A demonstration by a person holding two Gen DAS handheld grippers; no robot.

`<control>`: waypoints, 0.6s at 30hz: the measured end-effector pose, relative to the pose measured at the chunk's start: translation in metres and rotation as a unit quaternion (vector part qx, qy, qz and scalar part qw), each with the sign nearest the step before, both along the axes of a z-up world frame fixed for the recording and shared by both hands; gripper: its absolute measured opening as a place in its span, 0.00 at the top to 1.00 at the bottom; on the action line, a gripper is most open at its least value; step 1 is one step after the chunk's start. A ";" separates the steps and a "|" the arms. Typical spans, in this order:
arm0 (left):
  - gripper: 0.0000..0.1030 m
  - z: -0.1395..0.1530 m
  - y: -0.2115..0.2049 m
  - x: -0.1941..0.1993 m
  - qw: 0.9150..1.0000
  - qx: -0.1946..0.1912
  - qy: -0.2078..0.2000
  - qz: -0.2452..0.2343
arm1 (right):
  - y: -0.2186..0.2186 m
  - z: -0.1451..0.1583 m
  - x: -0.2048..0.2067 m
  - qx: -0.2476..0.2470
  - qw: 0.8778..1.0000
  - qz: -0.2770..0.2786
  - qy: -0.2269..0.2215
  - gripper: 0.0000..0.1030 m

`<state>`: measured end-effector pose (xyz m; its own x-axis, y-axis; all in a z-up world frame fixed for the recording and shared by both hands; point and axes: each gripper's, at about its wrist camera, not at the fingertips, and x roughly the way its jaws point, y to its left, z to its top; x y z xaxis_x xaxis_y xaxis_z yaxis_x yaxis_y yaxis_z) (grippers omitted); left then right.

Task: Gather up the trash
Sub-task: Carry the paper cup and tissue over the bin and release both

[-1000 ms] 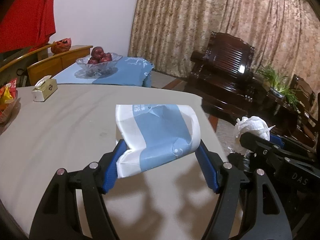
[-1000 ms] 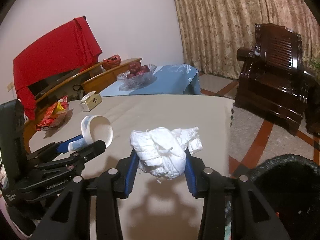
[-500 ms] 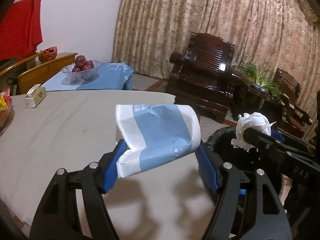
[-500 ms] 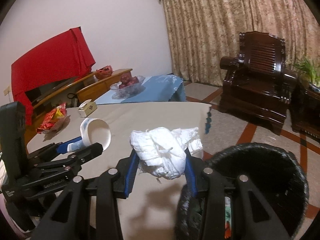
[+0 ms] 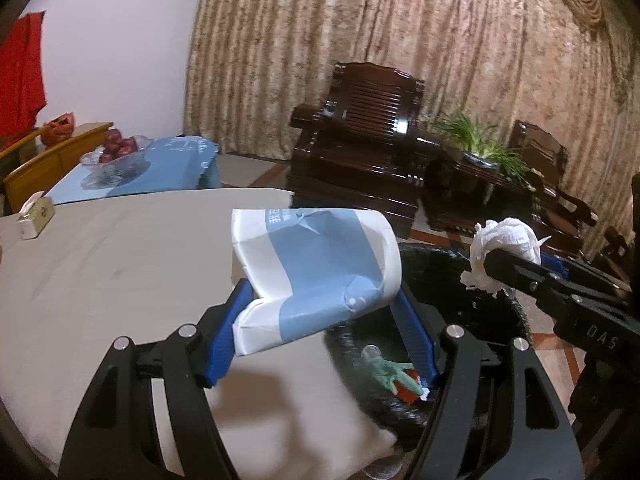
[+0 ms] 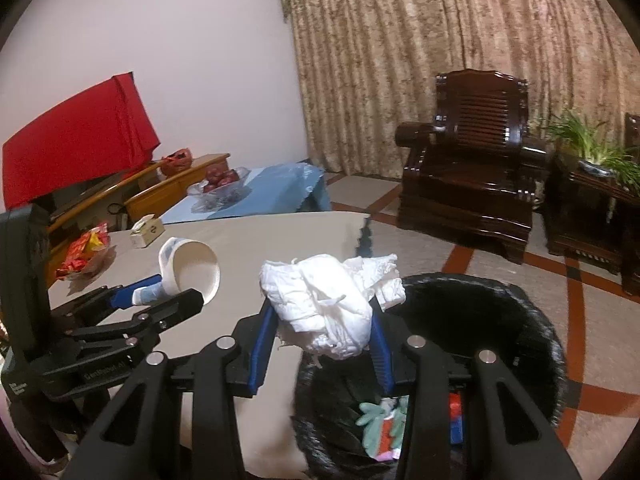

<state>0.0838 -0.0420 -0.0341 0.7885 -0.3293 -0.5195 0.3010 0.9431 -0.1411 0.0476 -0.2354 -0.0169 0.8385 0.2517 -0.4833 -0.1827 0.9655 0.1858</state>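
Above the black trash bin (image 6: 472, 300) | left gripper (image 5: 320, 308) clamped on crumpled paper cup (image 5: 316, 264), light, crushable, held by its sidewalls | right gripper (image 6: 322, 332) clamped on wadded tissue (image 6: 332, 300), soft, weightless, pinched mid-bulk

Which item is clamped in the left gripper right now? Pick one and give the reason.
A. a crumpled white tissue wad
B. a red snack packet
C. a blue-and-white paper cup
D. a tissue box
C: the left gripper has its blue pads pressed on a squashed blue-and-white paper cup, while the right gripper holds the white tissue wad over the black trash bin.
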 end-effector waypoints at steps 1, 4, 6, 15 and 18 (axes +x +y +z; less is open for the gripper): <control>0.34 -0.001 -0.004 0.000 1.000 0.000 0.000 -0.004 | -0.006 0.000 -0.002 0.000 1.000 -0.007 0.000 0.59; 0.34 -0.004 -0.018 0.001 1.000 0.001 0.001 -0.018 | -0.019 -0.001 -0.006 -0.003 1.000 -0.023 0.002 0.59; 0.34 -0.005 -0.029 0.003 1.000 0.001 -0.001 -0.030 | -0.027 -0.002 -0.007 -0.005 0.999 -0.032 0.003 0.59; 0.34 -0.012 -0.079 0.012 0.997 0.004 -0.004 -0.078 | -0.070 -0.013 -0.011 -0.009 0.997 -0.080 0.013 0.59; 0.34 -0.017 -0.093 0.017 0.996 0.006 -0.002 -0.091 | -0.085 -0.020 -0.009 -0.007 0.995 -0.093 0.020 0.59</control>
<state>0.1011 -0.1345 -0.0516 0.7188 -0.4599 -0.5214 0.4669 0.8750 -0.1281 0.0383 -0.3203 -0.0369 0.8503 0.0867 -0.5191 0.0062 0.9846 0.1746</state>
